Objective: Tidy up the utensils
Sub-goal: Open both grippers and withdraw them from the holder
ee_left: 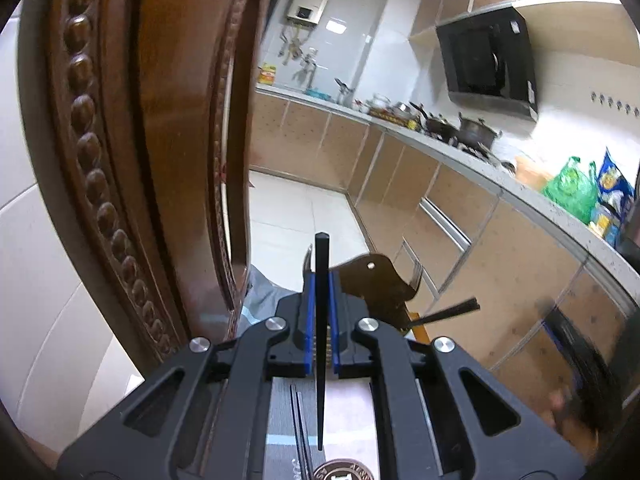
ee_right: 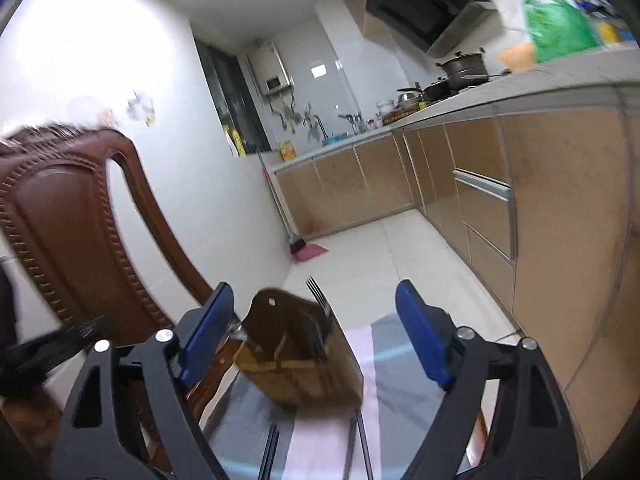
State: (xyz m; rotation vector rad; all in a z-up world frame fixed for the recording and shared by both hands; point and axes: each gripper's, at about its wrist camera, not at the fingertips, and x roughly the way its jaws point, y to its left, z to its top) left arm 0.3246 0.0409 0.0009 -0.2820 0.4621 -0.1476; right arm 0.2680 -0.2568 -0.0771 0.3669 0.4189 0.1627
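My left gripper [ee_left: 320,280] is shut on a black chopstick [ee_left: 321,320] that stands upright between its blue pads. Just beyond it sits a brown see-through utensil holder [ee_left: 376,284] with fork tines [ee_left: 416,280] poking out. A second black stick [ee_left: 444,313], blurred, juts out to the right of the holder. My right gripper [ee_right: 314,286] is open, its blue pads [ee_right: 208,332] set wide on either side of the holder [ee_right: 296,348], touching nothing. A fork [ee_right: 318,296] stands in the holder. More black chopsticks [ee_right: 272,452] lie on the glass table [ee_right: 240,408] beneath.
A carved wooden chair back [ee_left: 132,140] stands close on the left and shows again as the chair [ee_right: 68,216] in the right wrist view. Kitchen cabinets [ee_right: 540,208] and a counter with pots [ee_left: 472,130] run along the right. White tiled floor [ee_left: 292,216] lies beyond the table.
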